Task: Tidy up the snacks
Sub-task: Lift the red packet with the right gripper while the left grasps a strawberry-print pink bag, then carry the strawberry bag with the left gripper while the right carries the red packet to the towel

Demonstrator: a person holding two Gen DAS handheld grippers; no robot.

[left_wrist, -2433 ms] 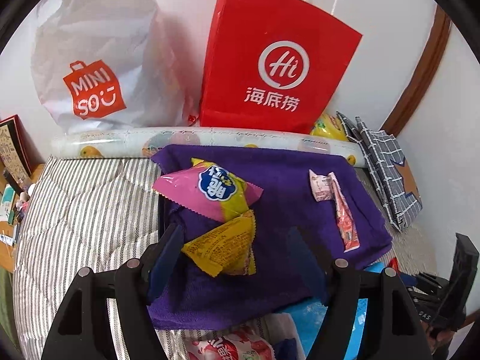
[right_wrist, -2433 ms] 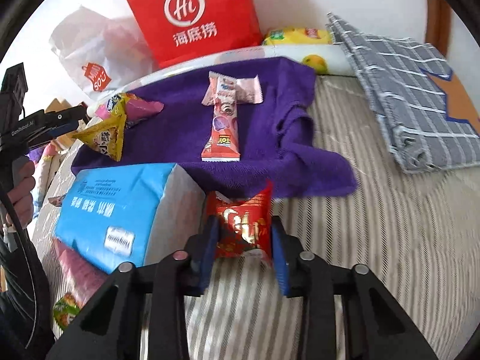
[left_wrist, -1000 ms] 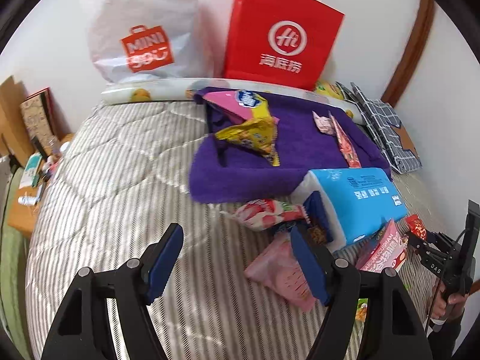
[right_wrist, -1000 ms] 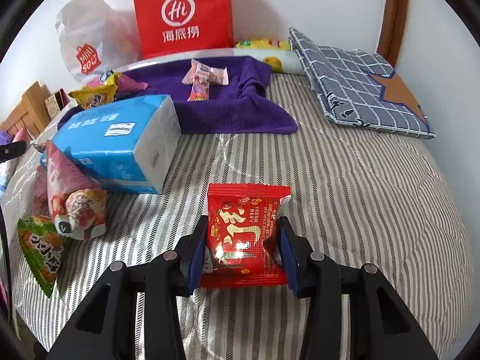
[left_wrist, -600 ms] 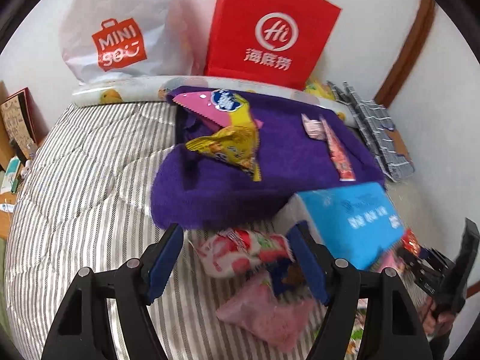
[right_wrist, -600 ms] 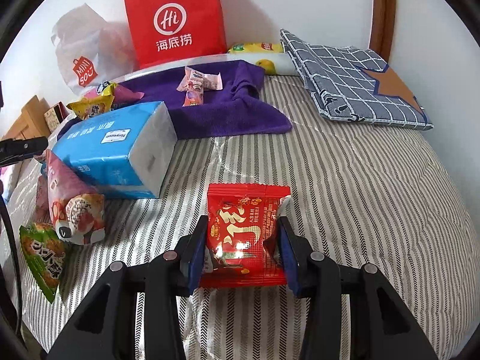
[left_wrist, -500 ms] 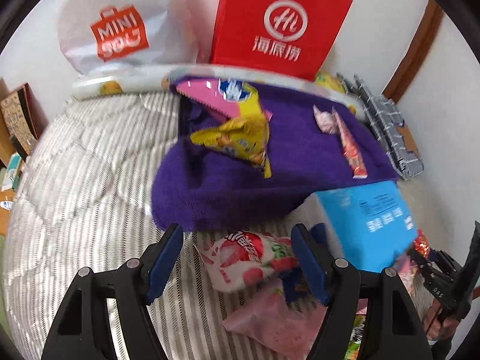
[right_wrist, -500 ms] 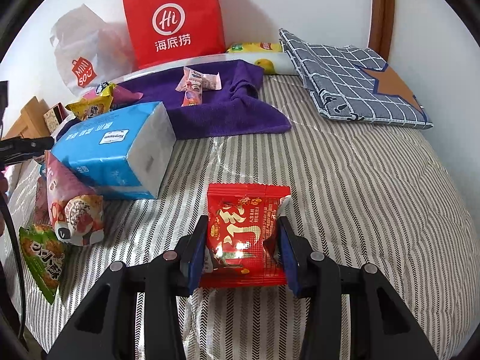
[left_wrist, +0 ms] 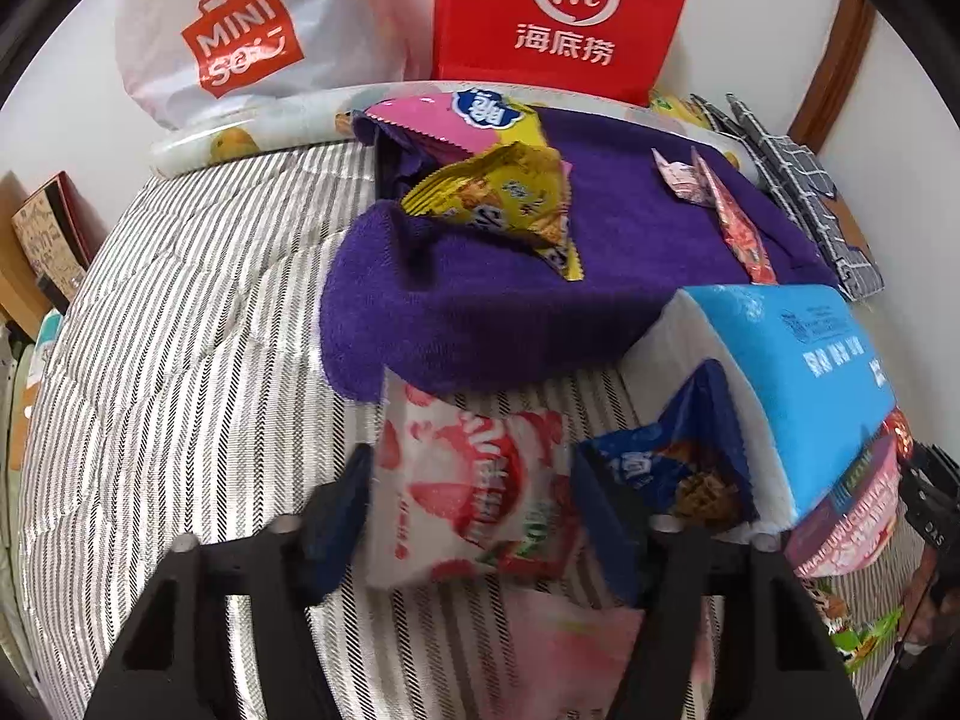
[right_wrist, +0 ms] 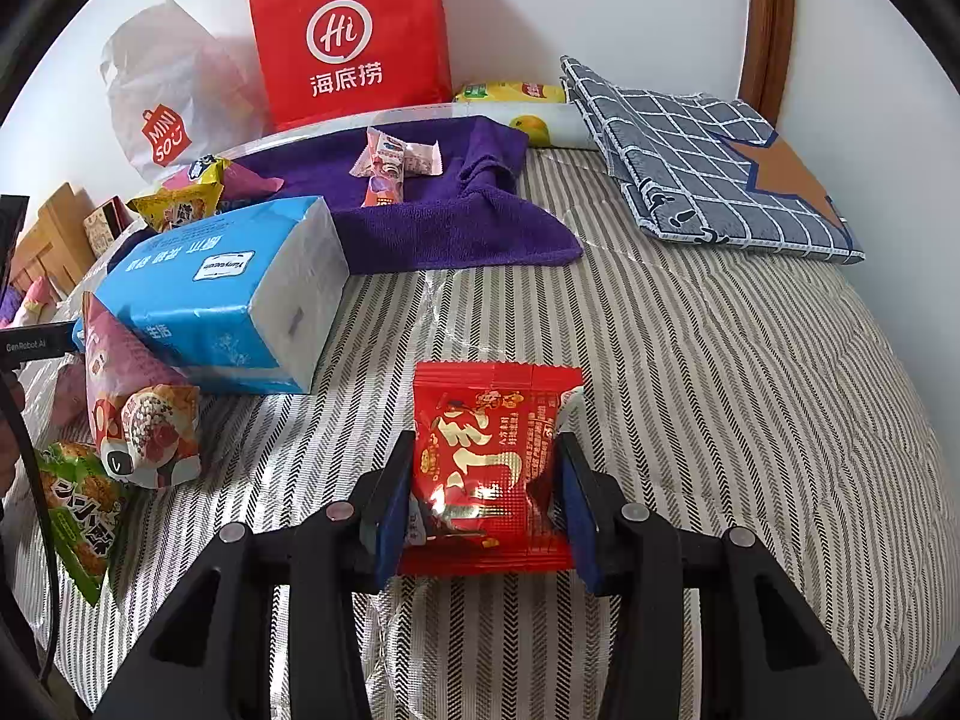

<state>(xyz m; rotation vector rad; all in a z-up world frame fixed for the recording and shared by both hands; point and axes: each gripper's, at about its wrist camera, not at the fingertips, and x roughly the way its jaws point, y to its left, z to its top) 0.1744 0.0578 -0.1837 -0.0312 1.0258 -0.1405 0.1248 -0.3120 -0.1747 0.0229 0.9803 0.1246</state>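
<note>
A white-and-red strawberry snack packet [left_wrist: 480,498] lies on the striped bed just in front of the purple towel [left_wrist: 630,252]. My left gripper [left_wrist: 474,468] is down around this packet. Its jaws are closing, and both blue pads touch the packet's sides. A blue cookie packet [left_wrist: 672,468] leans just right of the right pad. In the right wrist view, my right gripper [right_wrist: 485,468] is shut on a red packet [right_wrist: 486,450], low over the bed. On the towel lie a yellow packet [left_wrist: 498,192], a pink-and-yellow packet [left_wrist: 468,120] and a stick snack [left_wrist: 738,228].
A blue tissue pack [right_wrist: 222,294] sits beside the towel, with a pink-red packet [right_wrist: 138,414] and a green packet [right_wrist: 78,504] in front of it. A red paper bag [right_wrist: 354,30] and a white plastic bag [right_wrist: 168,102] stand against the wall. A checked cloth [right_wrist: 708,162] lies at the right.
My left gripper has dropped onto the strawberry packet and its jaws have narrowed around it. The right gripper and its red packet have not moved.
</note>
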